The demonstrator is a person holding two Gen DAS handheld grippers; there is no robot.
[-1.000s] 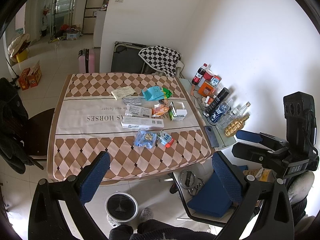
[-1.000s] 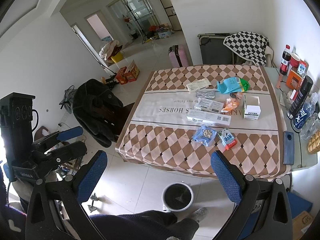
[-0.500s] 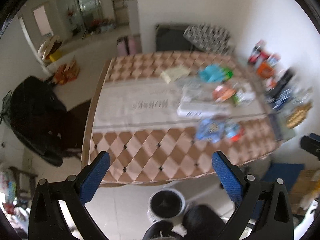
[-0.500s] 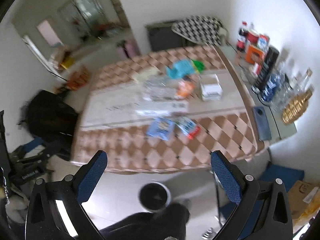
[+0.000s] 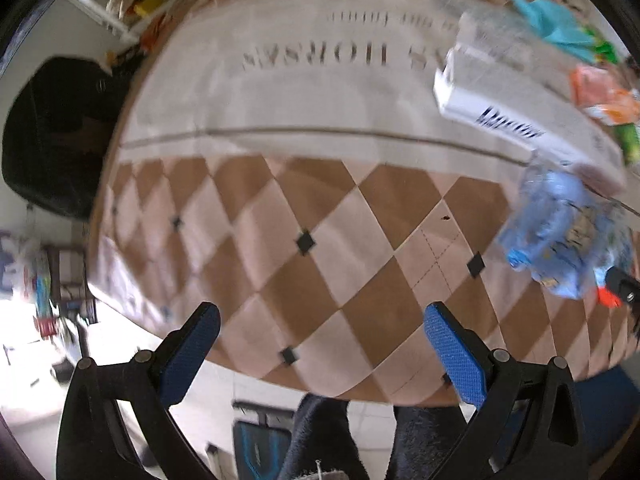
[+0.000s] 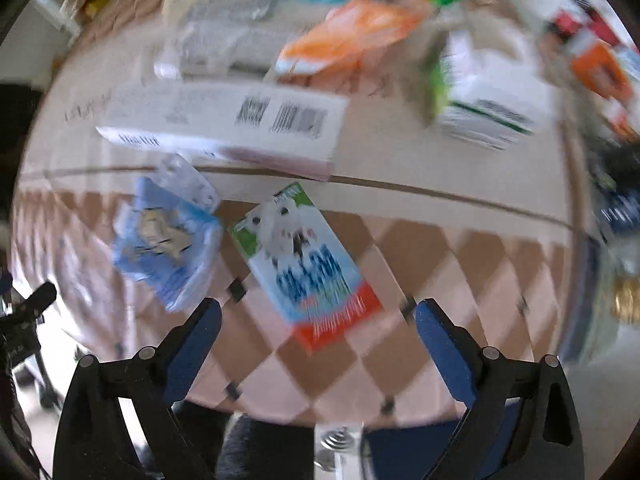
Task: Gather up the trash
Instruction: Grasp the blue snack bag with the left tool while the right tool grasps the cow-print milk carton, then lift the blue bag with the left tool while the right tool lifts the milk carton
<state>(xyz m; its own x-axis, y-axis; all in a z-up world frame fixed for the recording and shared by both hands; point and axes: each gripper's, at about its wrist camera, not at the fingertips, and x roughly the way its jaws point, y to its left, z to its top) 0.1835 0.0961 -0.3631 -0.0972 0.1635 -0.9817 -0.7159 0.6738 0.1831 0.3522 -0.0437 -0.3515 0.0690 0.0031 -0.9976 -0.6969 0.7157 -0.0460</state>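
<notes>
Left gripper [image 5: 322, 340] jaws wide, nothing between them, hanging over the near edge of the table [image 5: 320, 248] above bare checked cloth. Trash sits to its right in that view: blue crinkled packet [image 5: 560, 232] near the frame edge, long white box [image 5: 520, 120] behind it, orange wrapper [image 5: 604, 96] and teal bag [image 5: 560, 28] further back (all blurred).

Right gripper [image 6: 318, 334] also spread wide and empty, low over the table's near edge. Left to right in its view: blue crinkled packet [image 6: 168, 240] just ahead of the left finger, white-blue-red carton [image 6: 308, 264] lying flat between the fingers' line and slightly ahead, not touched. Behind them the long white box [image 6: 224, 124], then orange wrapper [image 6: 360, 28], then a white-green box [image 6: 488, 108]. Bottles at far right too blurred to tell
</notes>
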